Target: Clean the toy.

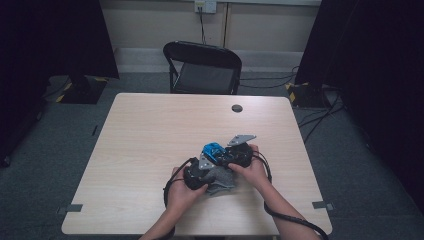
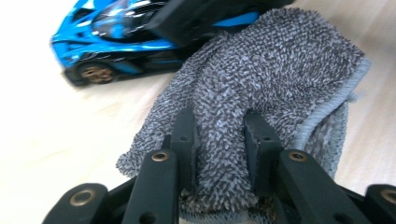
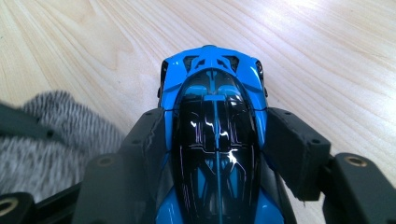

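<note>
Left gripper point(image 2: 219, 140) clamped on grey cloth point(image 2: 261, 84)

The right gripper point(image 3: 215, 154) hides the toy car's point(image 3: 212, 79) sides.

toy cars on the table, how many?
1. The blue toy car sits mid-table, clamped in the right claw, beside the grey cloth that the left claw grips. The hands could hide others.

Left gripper point(image 2: 219, 140) clamped, right gripper point(image 3: 215, 154) gripping, side by side.
</note>
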`<state>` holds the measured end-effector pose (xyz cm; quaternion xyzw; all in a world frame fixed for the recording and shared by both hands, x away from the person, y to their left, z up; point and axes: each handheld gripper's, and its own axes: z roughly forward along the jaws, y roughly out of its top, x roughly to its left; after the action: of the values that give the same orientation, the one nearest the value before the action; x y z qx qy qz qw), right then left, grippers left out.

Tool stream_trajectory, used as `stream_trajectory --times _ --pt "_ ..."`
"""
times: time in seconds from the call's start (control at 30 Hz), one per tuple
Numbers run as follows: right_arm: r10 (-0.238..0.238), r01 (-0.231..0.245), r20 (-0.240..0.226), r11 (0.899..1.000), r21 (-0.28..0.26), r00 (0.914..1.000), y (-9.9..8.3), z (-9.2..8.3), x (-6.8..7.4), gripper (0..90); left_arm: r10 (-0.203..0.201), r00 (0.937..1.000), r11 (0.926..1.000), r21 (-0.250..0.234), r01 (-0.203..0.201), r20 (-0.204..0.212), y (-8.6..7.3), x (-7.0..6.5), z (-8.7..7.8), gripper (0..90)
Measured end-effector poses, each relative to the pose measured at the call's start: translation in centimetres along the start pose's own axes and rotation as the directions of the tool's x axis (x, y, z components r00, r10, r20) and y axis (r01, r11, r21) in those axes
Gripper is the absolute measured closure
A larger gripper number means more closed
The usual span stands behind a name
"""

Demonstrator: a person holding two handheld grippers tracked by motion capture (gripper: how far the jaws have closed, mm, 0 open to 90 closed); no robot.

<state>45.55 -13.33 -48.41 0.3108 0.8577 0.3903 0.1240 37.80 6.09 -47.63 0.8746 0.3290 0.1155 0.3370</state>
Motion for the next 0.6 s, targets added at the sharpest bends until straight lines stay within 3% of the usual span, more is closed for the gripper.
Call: stream_trajectory --times 0.33,0.6 --pt "-0.001 0.001 0.001 1.000 0.000 1.0000 0.0 0.0 0.0 39.3 -0.041 0.9976 0.9990 0.013 0.042 -0.056 -0.3 2.6 -0.5 69.2" --pt "0.002 -0.002 0.003 1.000 0.002 1.0000 0.0 0.0 0.1 39.3 -0.064 0.9955 0.9977 0.017 0.065 -0.070 -0.4 4.2 -0.7 68.9"
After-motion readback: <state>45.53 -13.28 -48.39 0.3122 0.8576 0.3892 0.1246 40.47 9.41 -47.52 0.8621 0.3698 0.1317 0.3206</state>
